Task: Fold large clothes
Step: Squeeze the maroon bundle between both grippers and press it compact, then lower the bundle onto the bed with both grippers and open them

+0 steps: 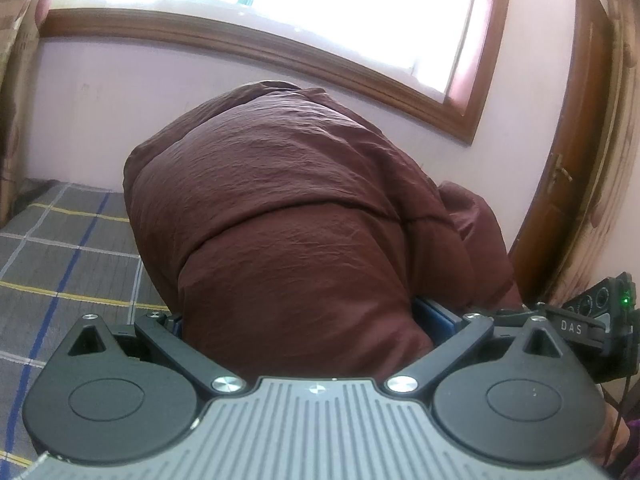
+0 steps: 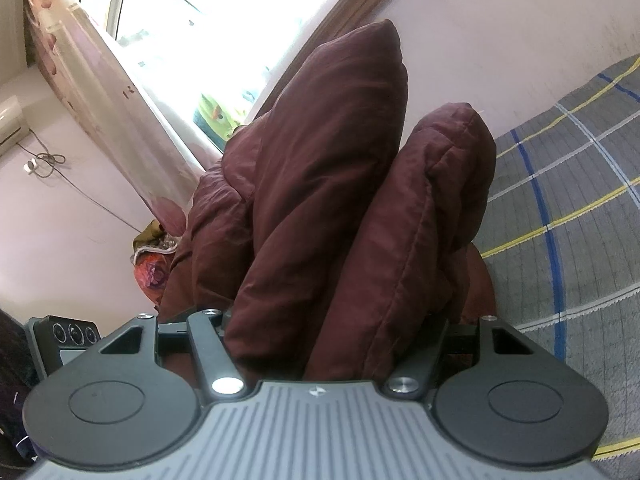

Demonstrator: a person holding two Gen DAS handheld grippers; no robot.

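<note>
A puffy maroon jacket (image 1: 288, 208) fills the middle of both views, bunched up and lifted above the bed. My left gripper (image 1: 308, 312) is shut on a thick bundle of it, which swells up and hides the fingertips; only a blue pad (image 1: 440, 312) peeks out at the side. In the right wrist view the jacket (image 2: 328, 200) stands in two padded folds, and my right gripper (image 2: 336, 320) is shut on their lower ends with its jaws held fairly wide by the bulk. The right gripper's body (image 1: 592, 320) shows at the left view's right edge.
A grey plaid bedcover (image 1: 60, 248) with blue and yellow lines lies below, also the bedcover (image 2: 568, 220) at right. Behind are a pink wall, a wood-framed window (image 1: 320, 8), a wooden door (image 1: 560, 184), a floral curtain (image 2: 100, 92) and a colourful cloth pile (image 2: 152, 268).
</note>
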